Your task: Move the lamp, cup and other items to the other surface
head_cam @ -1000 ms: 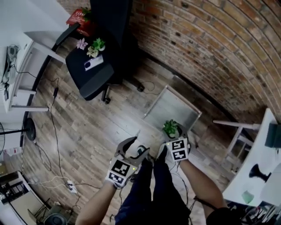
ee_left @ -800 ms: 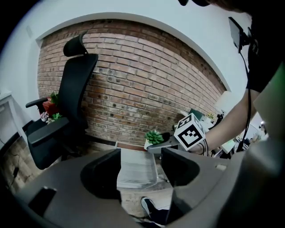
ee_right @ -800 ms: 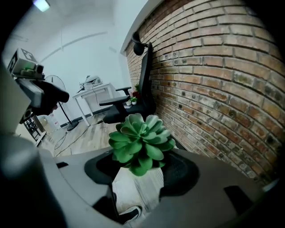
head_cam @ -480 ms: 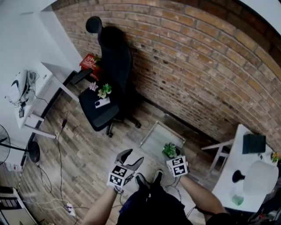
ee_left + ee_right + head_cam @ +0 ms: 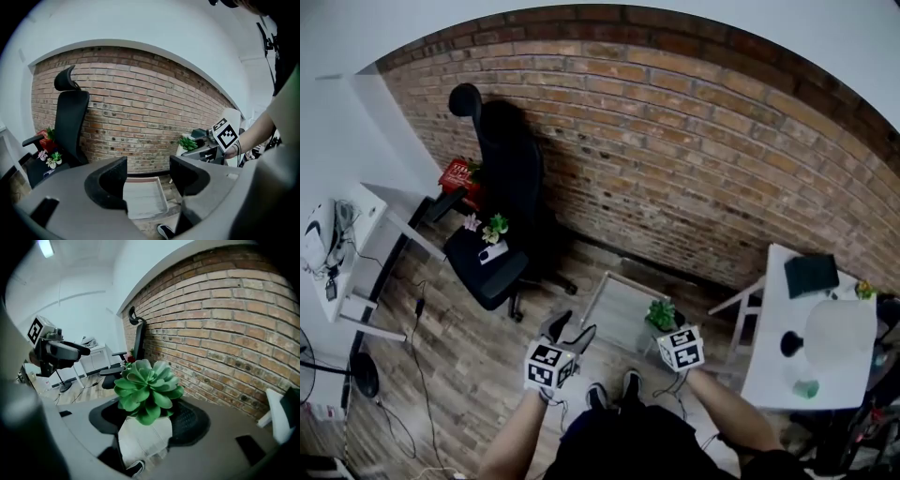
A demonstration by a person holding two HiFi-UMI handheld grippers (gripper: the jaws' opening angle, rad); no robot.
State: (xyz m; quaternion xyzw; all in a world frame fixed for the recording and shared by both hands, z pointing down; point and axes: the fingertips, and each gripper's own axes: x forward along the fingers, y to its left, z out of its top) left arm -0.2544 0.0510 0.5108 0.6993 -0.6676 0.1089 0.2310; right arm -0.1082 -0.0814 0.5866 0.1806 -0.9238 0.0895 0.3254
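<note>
My right gripper [image 5: 667,330] is shut on a small green succulent [image 5: 661,314], held in front of me above the floor. In the right gripper view the succulent [image 5: 147,390] fills the gap between the jaws of that gripper [image 5: 150,420], and its leaves hide its base. To its left, my left gripper [image 5: 565,330] stands open and empty, as the left gripper view [image 5: 147,176] also shows. A lamp [image 5: 825,336] with a white shade and a green cup [image 5: 806,387] stand on the white table [image 5: 769,370] at the right.
A black office chair [image 5: 492,253] by the brick wall carries small plants [image 5: 495,225] and a card on its seat. A framed pale panel [image 5: 619,305] lies on the wooden floor ahead. A white desk [image 5: 356,272] stands at the left. A black item [image 5: 811,274] lies on the table.
The head view has tilted up, from the floor to the brick wall and both tables. Both grippers stay in front of me, with the right one still holding the succulent.
</note>
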